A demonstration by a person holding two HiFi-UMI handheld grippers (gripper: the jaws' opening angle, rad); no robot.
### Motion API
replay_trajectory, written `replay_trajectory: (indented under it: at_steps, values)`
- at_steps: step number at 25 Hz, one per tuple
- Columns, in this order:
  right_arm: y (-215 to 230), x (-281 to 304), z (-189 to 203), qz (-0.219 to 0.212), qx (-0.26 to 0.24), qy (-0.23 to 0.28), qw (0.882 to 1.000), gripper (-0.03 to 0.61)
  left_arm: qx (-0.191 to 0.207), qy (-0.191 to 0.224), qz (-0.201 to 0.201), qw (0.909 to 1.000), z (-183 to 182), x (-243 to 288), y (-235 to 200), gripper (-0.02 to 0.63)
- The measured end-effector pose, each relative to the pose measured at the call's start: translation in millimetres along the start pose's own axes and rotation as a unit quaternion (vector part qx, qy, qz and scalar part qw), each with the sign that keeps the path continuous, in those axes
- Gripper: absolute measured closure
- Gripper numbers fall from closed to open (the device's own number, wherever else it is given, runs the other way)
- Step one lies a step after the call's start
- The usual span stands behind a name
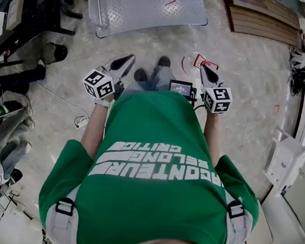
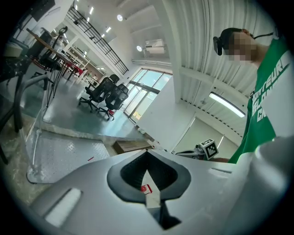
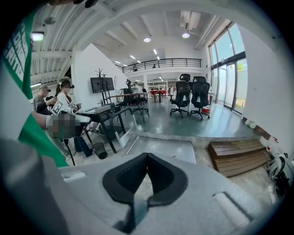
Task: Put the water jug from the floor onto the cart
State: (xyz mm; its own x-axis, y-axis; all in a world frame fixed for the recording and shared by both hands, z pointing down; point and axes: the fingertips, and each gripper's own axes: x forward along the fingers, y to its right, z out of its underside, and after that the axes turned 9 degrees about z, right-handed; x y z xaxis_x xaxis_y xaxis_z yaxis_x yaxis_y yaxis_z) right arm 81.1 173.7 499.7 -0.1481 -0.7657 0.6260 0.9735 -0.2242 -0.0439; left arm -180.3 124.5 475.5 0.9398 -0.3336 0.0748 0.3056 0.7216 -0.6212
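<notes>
No water jug and no cart show in any view. In the head view I look down on a person in a green shirt who holds both grippers out in front at waist height. The left gripper [image 1: 130,58] points forward over the floor, its jaws together and nothing between them. The right gripper [image 1: 203,68] also points forward and is shut and empty. In the left gripper view the left gripper [image 2: 148,153] has its jaw tips meeting. The right gripper view shows the right gripper [image 3: 147,156] the same way.
A diamond-plate metal ramp [image 1: 146,7] lies ahead, wooden steps [image 1: 265,17] to its right. A white-and-red round object [image 1: 192,61] lies on the floor near the right gripper. A black bin [image 1: 55,53], desks and seated people stand at the left, a white cabinet [image 1: 287,160] at the right.
</notes>
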Motion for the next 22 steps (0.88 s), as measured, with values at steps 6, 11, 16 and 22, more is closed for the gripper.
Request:
replay_trajectory:
  at_steps: [6, 11, 16, 22]
  values:
    - [22.2, 2.4, 19.5, 0.017, 0.021, -0.011, 1.000, 0.586, 0.007, -0.019, 0.012, 0.9997, 0.1, 21.9, 0.4, 0.600]
    - [40.3, 15.8, 30.2, 0.033, 0.040, -0.018, 0.999, 0.586, 0.022, -0.037, 0.018, 0.9989, -6.7, 41.0, -6.7, 0.600]
    - [61.4, 38.0, 49.4, 0.052, 0.064, -0.041, 0.996, 0.586, 0.029, -0.065, 0.034, 0.9969, -16.0, 68.5, -20.2, 0.600]
    - [97.9, 62.0, 94.1, 0.082, 0.104, -0.095, 0.987, 0.586, 0.035, -0.101, 0.064, 0.9921, -23.9, 114.6, -28.9, 0.600]
